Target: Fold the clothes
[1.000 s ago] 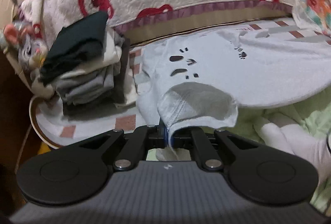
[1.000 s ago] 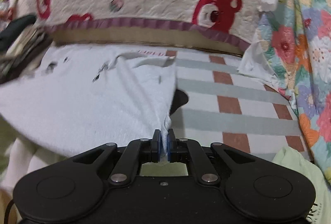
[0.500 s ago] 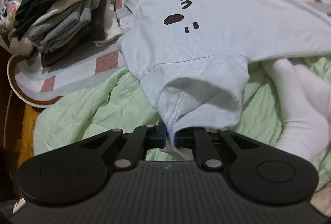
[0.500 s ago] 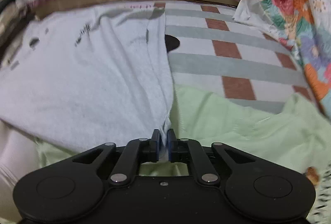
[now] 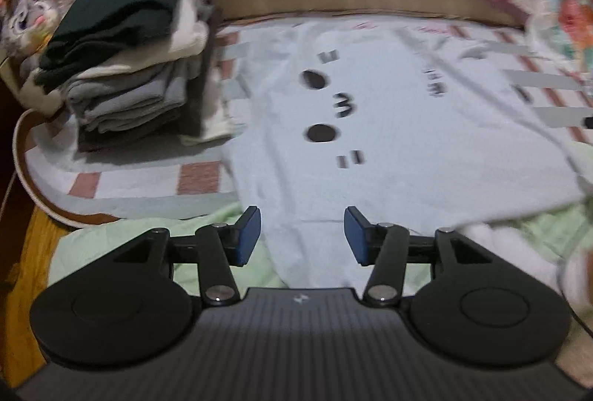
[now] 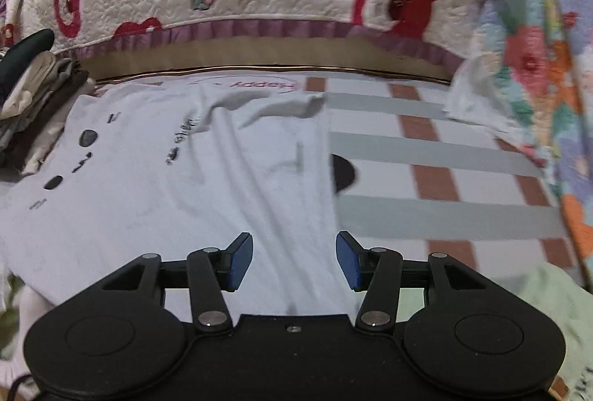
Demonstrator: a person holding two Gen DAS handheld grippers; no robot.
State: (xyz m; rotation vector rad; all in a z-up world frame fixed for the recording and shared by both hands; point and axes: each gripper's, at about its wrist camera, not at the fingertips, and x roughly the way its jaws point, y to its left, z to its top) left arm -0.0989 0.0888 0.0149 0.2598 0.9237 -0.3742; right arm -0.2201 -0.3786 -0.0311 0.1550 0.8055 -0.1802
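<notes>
While both hand-held grippers (image 5: 302, 234) (image 6: 294, 260) gape empty over shirt (image 5: 389, 126) | left view only: folded stack (image 5: 126, 67)

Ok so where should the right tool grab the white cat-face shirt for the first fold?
Probably the shirt's right edge, where it lies straight along the striped sheet. The open right tool hangs just short of it, so come in low from the near side.
</notes>
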